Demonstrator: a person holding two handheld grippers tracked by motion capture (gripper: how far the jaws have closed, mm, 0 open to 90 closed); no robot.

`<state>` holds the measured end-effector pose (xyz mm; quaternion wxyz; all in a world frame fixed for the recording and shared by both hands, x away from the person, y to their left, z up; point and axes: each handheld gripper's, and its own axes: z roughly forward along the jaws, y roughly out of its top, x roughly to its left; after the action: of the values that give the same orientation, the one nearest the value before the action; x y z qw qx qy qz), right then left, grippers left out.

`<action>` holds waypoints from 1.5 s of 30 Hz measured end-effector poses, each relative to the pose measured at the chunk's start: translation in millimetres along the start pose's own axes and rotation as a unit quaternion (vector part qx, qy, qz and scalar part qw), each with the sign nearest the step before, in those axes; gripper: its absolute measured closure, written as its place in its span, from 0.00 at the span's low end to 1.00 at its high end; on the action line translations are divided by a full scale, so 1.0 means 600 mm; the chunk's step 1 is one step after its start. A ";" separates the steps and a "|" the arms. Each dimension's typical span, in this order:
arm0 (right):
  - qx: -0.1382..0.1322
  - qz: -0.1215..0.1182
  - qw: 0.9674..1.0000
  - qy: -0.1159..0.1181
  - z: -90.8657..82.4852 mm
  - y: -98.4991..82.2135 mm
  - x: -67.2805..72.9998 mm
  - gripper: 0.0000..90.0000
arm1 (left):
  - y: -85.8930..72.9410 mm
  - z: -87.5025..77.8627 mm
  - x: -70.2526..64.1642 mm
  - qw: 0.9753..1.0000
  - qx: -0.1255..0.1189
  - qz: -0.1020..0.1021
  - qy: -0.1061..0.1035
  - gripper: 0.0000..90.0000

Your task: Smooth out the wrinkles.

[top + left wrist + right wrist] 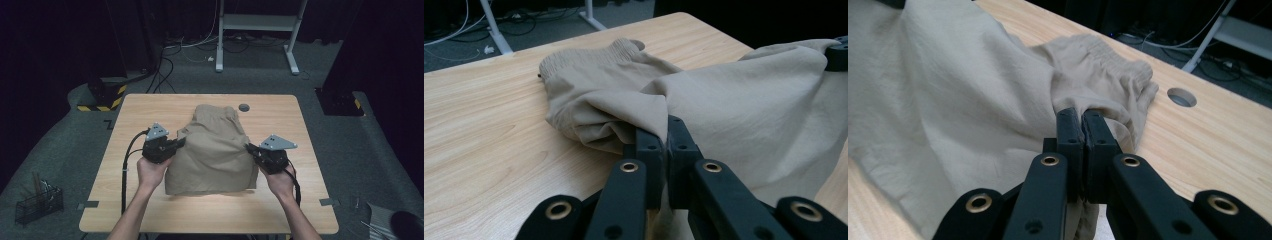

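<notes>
A pair of tan shorts (215,150) lies in the middle of the wooden table (280,205), its elastic waistband toward the far edge. My left gripper (181,142) is shut on the cloth at the shorts' left side, where the fabric bunches over its tips (666,122). My right gripper (248,148) is shut on the right side of the shorts (948,100), the cloth pinched between its jaws (1082,115). Both side edges are lifted off the table, and the cloth hangs stretched between the two grippers. The waistband (589,55) still rests on the wood.
A round cable hole (244,107) sits in the table just beyond the waistband. A wire basket (37,202) stands on the floor at the left. A white frame's legs (255,35) and cables lie on the floor beyond the table.
</notes>
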<state>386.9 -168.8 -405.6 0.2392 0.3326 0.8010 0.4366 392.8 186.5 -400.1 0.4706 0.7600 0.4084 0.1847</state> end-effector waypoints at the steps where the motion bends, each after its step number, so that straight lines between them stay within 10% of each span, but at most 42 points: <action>1: -0.003 -0.003 1.000 -0.001 -0.005 0.000 0.003 0.98 | 0.001 -0.004 -0.003 1.000 -0.003 0.001 -0.001 0.97; 20: -0.095 -0.043 0.995 0.004 -0.173 -0.008 0.101 0.98 | 0.010 -0.160 -0.105 0.997 -0.043 0.056 -0.034 0.97; 32: -0.077 -0.014 0.997 -0.018 -0.104 -0.015 0.056 0.98 | 0.003 -0.057 -0.045 1.000 -0.019 0.018 -0.016 0.97; 45: -0.051 -0.011 0.998 -0.037 -0.036 0.001 0.024 0.98 | 0.014 -0.004 -0.004 1.000 0.002 0.016 0.012 0.97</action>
<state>363.1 -169.8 -395.7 0.2898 0.3269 0.7721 0.4615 393.6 184.0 -391.4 0.4614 0.7651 0.4021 0.2001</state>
